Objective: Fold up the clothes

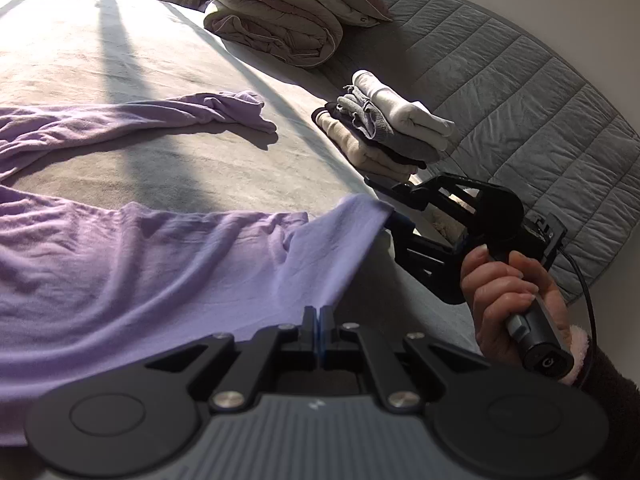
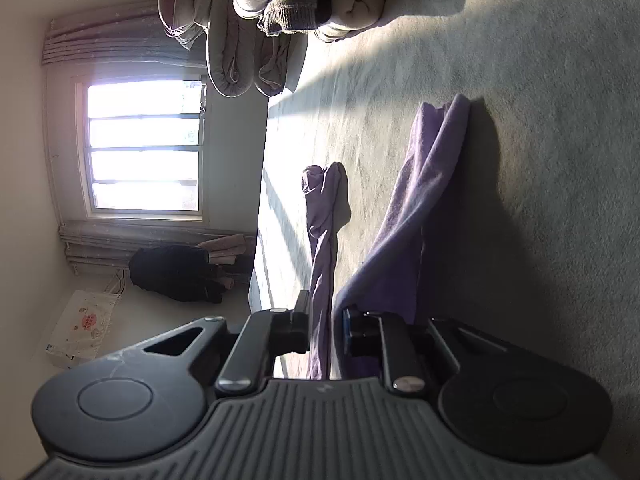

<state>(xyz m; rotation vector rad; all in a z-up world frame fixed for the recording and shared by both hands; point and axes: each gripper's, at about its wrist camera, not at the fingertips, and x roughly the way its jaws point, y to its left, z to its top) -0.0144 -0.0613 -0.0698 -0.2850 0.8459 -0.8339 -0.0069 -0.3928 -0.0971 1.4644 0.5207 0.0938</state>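
A purple long-sleeved top [image 1: 140, 264] lies spread on the bed [image 1: 180, 168], one sleeve [image 1: 224, 108] stretched toward the middle. My left gripper [image 1: 319, 314] is shut on the top's near hem. A hand [image 1: 500, 288] holds my right gripper [image 1: 390, 210] at the hem's far corner, which is lifted off the bed. In the right wrist view the top [image 2: 404, 216] runs away from my right gripper [image 2: 326, 328], whose jaws stand slightly apart with purple cloth between them. The sleeve [image 2: 320, 208] lies beyond.
A stack of folded clothes [image 1: 384, 132] sits to the right, near a grey quilted cover [image 1: 520, 100]. A folded duvet [image 1: 276, 20] lies at the bed's far end. The right wrist view shows a window [image 2: 144, 148] and a dark bag [image 2: 172, 272] by the wall.
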